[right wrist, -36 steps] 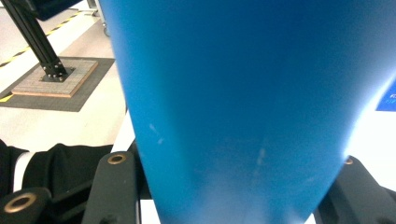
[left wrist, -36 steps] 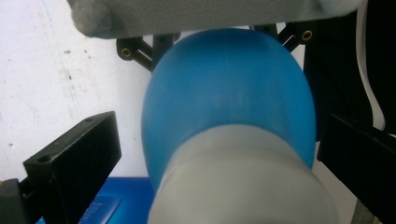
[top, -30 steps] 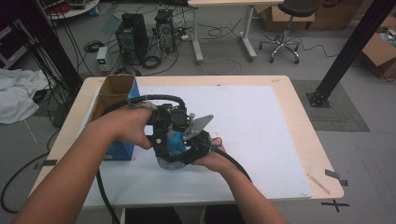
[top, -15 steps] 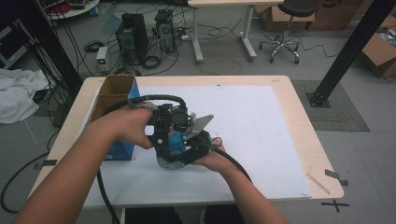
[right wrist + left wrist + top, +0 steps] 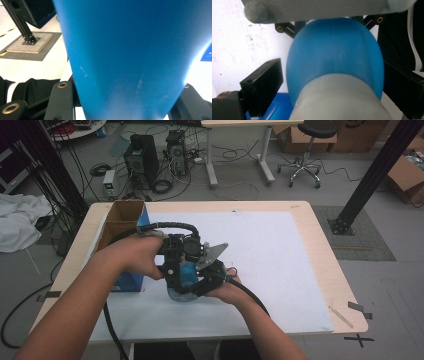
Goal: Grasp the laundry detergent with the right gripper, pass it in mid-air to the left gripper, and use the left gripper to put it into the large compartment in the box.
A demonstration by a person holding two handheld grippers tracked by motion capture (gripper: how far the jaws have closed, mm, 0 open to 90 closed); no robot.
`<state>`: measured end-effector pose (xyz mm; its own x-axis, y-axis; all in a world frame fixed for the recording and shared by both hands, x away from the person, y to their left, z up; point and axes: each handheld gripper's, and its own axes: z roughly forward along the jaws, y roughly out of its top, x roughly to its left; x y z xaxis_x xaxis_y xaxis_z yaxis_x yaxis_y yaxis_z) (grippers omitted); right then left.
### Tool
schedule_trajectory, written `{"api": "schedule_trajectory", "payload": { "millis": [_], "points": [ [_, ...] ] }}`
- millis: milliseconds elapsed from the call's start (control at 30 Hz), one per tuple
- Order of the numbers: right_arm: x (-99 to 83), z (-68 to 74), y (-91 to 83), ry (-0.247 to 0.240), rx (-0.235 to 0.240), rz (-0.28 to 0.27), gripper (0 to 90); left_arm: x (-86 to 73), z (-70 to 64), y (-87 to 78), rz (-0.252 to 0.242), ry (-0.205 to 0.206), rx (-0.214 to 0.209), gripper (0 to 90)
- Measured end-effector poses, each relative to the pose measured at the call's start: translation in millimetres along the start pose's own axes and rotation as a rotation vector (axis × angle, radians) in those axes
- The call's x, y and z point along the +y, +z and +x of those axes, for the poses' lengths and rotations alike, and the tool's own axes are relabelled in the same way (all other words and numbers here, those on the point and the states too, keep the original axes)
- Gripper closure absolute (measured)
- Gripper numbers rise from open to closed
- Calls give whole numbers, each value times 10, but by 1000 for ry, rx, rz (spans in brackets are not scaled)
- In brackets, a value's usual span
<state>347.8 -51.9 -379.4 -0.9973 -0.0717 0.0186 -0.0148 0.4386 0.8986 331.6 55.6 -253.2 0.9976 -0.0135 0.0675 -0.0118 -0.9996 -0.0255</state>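
High view: seeing two claws meeting over the near-left part of the white-covered tabletop (image 5: 280, 265), left claw (image 5: 176, 265) and right claw (image 5: 207, 277) pressing on one blue bottle-like object (image 5: 186, 272) from opposite sides; lying just right of one open blue-sided cardboard box (image 5: 122, 220). Not telling its long axis from here.

Left gripper view: looking along the blue object (image 5: 334, 57), rounded blue end pointing away, one grey neck nearest the camera. Black jaws standing wide apart, flanking it on both sides; contact hard to confirm.

Right gripper view: showing the blue object (image 5: 130, 50) narrowing toward the camera between two jaws spread wide, hugging its sides.
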Motion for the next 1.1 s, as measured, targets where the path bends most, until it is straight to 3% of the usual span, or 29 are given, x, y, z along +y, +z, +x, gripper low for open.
{"api": "schedule_trajectory", "payload": {
  "millis": [1100],
  "points": [
    [8, 0, 11, -6, -2, -12, 455, -1, -32, -31, 3, 7, -2, 251]
  ]
}}
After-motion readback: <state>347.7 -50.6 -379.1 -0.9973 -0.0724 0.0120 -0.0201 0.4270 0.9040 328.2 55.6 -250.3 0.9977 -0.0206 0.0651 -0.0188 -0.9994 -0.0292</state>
